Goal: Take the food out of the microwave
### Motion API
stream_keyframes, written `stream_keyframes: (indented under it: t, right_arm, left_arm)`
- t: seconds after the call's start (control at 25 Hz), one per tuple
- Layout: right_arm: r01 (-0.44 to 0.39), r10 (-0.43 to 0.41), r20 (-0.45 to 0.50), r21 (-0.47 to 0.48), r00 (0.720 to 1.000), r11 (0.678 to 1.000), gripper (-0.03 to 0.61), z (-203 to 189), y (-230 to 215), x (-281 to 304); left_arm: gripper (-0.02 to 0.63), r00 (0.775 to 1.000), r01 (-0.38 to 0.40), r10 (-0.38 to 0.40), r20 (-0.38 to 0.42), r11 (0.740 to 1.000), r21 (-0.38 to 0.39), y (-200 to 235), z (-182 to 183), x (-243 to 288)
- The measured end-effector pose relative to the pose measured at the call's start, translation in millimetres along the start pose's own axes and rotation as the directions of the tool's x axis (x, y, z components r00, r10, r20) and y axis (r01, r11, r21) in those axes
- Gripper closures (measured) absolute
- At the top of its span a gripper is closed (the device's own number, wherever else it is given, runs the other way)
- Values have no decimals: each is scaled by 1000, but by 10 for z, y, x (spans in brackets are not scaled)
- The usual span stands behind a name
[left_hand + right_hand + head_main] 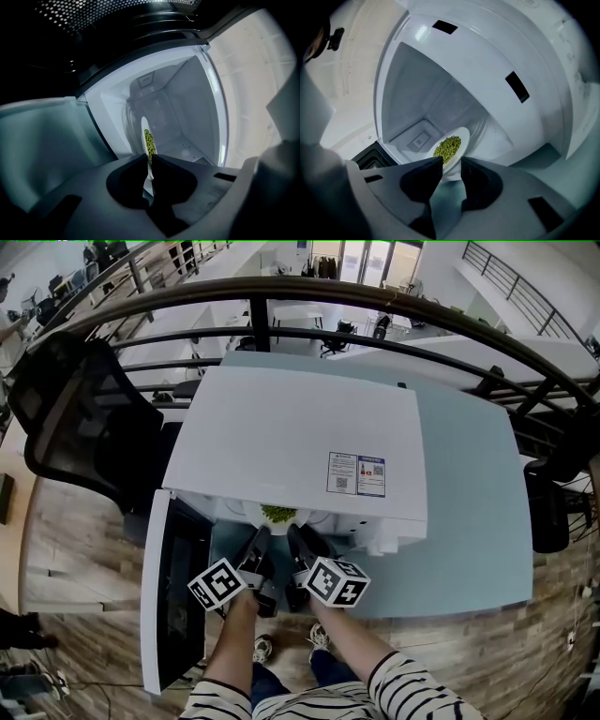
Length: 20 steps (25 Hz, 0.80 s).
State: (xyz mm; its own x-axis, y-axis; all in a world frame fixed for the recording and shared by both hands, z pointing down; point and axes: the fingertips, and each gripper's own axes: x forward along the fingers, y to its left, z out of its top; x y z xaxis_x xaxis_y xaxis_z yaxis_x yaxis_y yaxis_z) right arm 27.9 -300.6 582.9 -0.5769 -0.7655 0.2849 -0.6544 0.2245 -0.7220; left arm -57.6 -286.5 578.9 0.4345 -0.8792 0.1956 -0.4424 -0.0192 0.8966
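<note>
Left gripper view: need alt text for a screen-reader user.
The left tongs are closed on the rim of a white plate, seen edge-on and carrying green food. The plate sits at the mouth of the open white microwave.

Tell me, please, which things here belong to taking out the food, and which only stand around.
Belong to the job: microwave; its open door; plate; green food on it; left gripper, shut on the plate's rim; right gripper, open around the rim.

Only standing about: office chair; table; railing.
</note>
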Motion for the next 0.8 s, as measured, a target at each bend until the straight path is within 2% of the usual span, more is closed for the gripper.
stream_keyframes:
  t: [0.28, 0.4, 0.48, 0.68, 0.8]
  right_arm:
    - [-68, 70, -10, 166, 997, 984, 470, -48, 14, -13]
    - [-88, 91, -4, 233, 996, 969, 483, -56, -2, -51]
    - [-103, 108, -4, 269, 994, 958, 494, -60, -7, -86]
    - [-130, 143, -18, 321, 990, 938, 505, -98, -2, -212]
    - [-134, 155, -42, 318, 987, 939, 509, -153, 16, -323]
  left_arm:
    - [572, 999, 13, -11, 37, 999, -46, -31, -50, -82]
    - [577, 993, 102, -93, 76, 987, -127, -154, -97, -77]
    - [577, 990, 119, -106, 94, 981, -152, -164, -132, -105]
    - [580, 983, 153, -130, 126, 971, -186, -214, -242, -213]
    - [580, 982, 150, -122, 143, 968, -202, -219, -338, -326]
